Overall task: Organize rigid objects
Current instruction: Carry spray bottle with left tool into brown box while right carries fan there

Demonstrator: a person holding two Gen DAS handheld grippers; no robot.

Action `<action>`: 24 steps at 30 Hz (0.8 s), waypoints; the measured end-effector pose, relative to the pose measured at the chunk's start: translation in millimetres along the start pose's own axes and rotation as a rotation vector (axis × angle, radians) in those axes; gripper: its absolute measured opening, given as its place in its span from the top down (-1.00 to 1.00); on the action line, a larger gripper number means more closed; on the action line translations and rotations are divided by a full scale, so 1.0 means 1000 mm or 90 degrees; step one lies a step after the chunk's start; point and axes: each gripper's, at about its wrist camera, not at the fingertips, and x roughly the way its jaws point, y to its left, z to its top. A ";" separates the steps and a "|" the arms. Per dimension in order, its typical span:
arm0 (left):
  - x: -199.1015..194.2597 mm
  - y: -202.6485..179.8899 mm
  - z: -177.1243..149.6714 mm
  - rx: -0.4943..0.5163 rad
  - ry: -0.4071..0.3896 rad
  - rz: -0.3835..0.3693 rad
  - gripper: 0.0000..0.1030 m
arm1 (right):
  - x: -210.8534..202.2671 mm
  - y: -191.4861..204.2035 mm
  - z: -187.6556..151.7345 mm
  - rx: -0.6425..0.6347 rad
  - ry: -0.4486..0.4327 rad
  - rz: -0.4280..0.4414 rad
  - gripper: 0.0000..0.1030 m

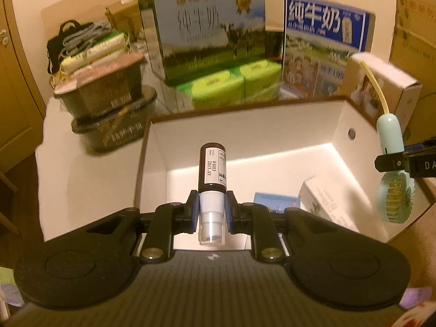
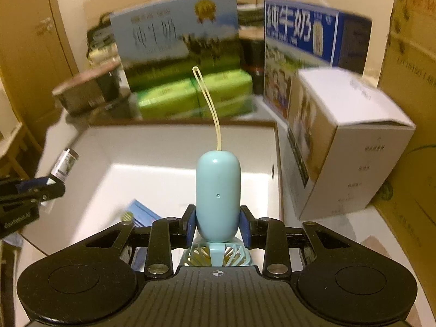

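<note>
Overhead, left tongs [image 1: 211, 212] clamping bottle [image 1: 212, 167], right tongs [image 2: 218, 227] clamping fan [image 2: 218, 199], above white box [image 1: 245, 130].

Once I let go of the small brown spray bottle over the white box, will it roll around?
Probably. The small brown spray bottle is a smooth round cylinder, so laid on its side it may roll across the white cardboard box floor. It looks narrow and tall, so standing it would likely tip. The left gripper clamps its white collar; it seems rigid and light.
</note>
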 end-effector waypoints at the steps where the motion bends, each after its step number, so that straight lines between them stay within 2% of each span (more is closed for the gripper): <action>1: 0.004 0.000 -0.001 0.000 0.009 -0.001 0.66 | 0.004 0.000 -0.001 -0.002 0.010 -0.001 0.35; 8: 0.030 -0.002 -0.009 0.009 0.053 0.002 0.65 | 0.026 -0.001 -0.007 -0.029 0.060 -0.025 0.35; 18: 0.046 -0.004 -0.013 0.021 0.086 -0.007 0.64 | 0.042 0.001 -0.005 -0.052 0.075 -0.040 0.35; 22: 0.045 -0.003 -0.012 0.014 0.078 -0.004 0.42 | 0.038 -0.002 -0.001 -0.041 0.058 -0.032 0.32; 24: 0.044 -0.003 -0.010 0.010 0.076 -0.004 0.31 | 0.035 -0.004 0.000 -0.038 0.051 -0.025 0.16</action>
